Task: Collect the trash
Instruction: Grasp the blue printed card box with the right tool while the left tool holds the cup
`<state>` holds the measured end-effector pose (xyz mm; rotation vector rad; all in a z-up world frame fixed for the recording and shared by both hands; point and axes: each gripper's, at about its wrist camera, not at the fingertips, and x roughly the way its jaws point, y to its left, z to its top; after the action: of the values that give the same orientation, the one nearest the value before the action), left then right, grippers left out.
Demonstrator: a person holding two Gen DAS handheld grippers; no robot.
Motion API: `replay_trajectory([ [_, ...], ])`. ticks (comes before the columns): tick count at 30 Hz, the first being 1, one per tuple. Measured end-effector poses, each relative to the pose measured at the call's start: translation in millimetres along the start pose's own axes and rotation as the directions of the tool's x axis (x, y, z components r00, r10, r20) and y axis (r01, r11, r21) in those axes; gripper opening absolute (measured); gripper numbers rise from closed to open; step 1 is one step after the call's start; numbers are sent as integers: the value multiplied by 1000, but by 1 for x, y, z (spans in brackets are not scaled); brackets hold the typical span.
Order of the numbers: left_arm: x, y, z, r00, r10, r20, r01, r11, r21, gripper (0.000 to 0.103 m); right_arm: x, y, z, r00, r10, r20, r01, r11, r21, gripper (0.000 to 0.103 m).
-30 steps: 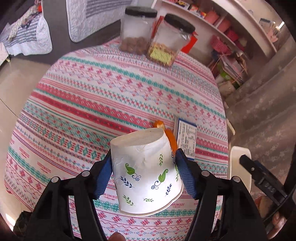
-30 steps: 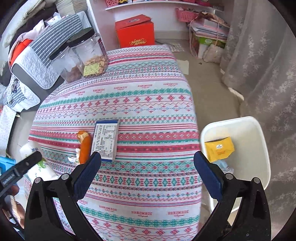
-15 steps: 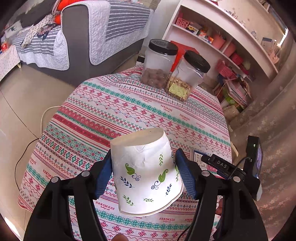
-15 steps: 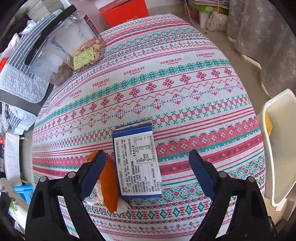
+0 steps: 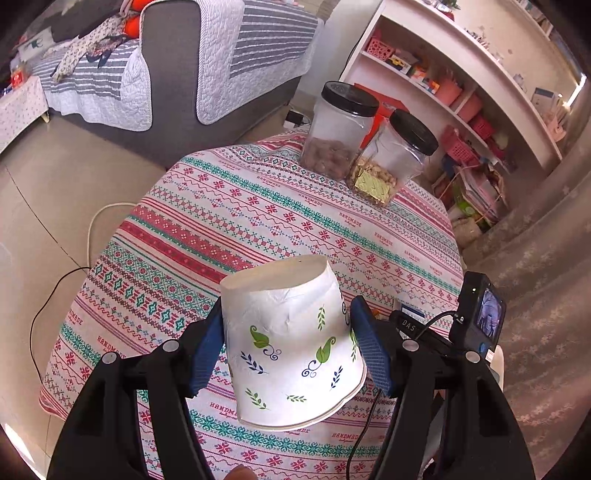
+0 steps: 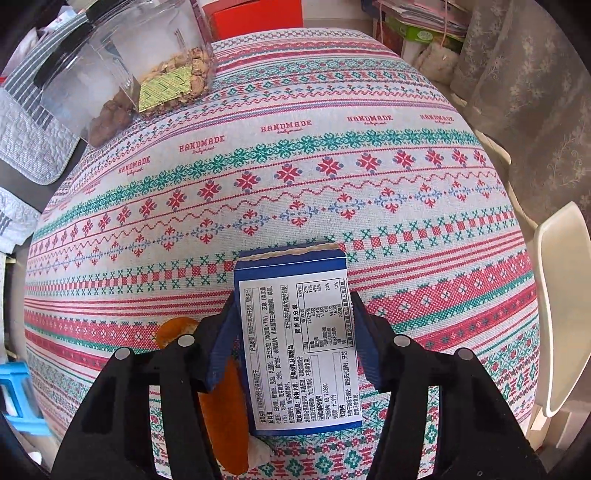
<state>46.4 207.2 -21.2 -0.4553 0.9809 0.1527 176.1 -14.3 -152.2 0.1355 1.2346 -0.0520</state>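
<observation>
My left gripper [image 5: 288, 347] is shut on a white paper cup [image 5: 291, 343] with green leaf prints, held upside down above the table's near edge. My right gripper [image 6: 295, 332] has its blue pads against both sides of a flat blue box [image 6: 295, 339] with a white nutrition label, which lies on the patterned tablecloth [image 6: 295, 166]. An orange wrapper [image 6: 221, 398] lies just left of the box, partly under my left finger. The white bin's rim [image 6: 561, 306] shows at the right edge. The right gripper's camera body [image 5: 476, 321] shows in the left wrist view.
Two clear jars with black lids [image 5: 340, 129] [image 5: 391, 162] stand at the table's far edge, also in the right wrist view [image 6: 147, 66]. A grey sofa [image 5: 166, 66] and shelves [image 5: 461, 92] lie beyond. A red box [image 6: 255, 14] sits on the floor behind.
My right gripper has moved down and forward onto the blue box and closed on its sides. My left gripper has lifted back with the cup, so more of the table shows.
</observation>
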Motion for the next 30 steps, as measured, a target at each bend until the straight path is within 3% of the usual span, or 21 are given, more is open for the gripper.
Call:
replay_trajectory([
  [5, 3, 7, 1, 1000, 16, 2, -16, 1000, -25, 65, -14, 1, 3, 998, 63, 28, -62, 998, -4, 54],
  [12, -1, 8, 5, 997, 30, 69, -28, 999, -31, 65, -69, 4, 8, 969, 160, 190, -155, 987, -38, 54],
  [19, -19, -2, 9, 981, 15, 191, -10, 1000, -28, 65, -125, -1, 8, 904, 213, 371, -186, 977, -106, 54],
  [25, -29, -13, 11, 966, -7, 259, 14, 1000, -26, 65, -167, -10, -3, 834, 208, 511, -145, 976, -160, 54],
  [30, -29, -29, 8, 962, -26, 270, 28, 1000, -2, 65, -188, -22, -14, 788, 181, 589, -97, 980, -171, 54],
])
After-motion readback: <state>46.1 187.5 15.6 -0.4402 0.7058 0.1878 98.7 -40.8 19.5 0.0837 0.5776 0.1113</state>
